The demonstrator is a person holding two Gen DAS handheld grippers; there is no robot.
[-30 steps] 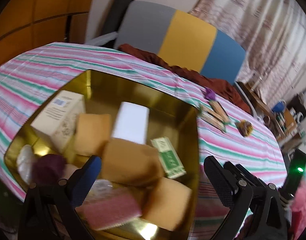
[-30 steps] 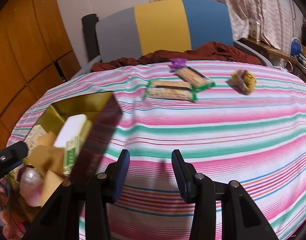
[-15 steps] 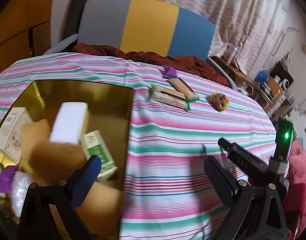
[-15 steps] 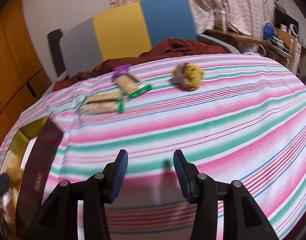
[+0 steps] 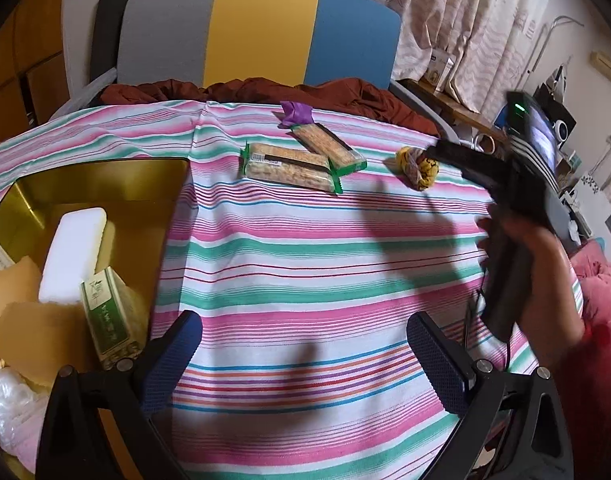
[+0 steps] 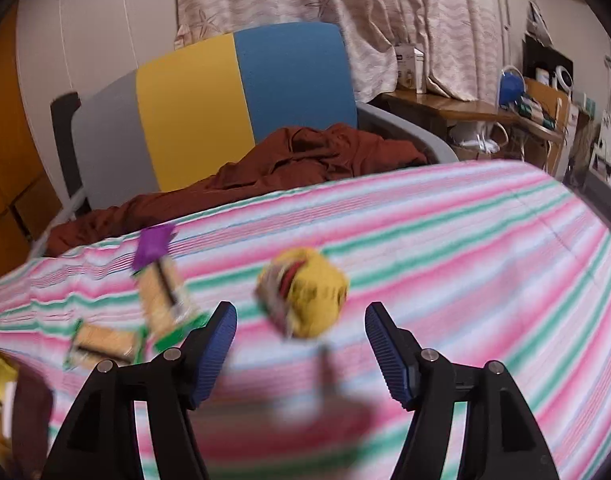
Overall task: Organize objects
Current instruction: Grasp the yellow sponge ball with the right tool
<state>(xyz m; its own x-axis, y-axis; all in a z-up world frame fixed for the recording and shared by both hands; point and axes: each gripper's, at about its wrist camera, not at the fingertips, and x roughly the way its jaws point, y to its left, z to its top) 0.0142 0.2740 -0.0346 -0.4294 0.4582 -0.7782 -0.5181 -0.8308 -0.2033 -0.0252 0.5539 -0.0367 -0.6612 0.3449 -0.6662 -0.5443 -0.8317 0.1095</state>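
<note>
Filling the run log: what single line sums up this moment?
right gripper: open, nearing yellow packet | left gripper: open, empty | gold box: partly filled

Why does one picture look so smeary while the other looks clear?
The right wrist view is motion-blurred: the yellow packet and the striped cloth smear, though the right gripper itself stays sharp. The left wrist view is mostly crisp, showing the cracker packs clearly, with dark shadows on the cloth; both views bulge from the fisheye lens.
</note>
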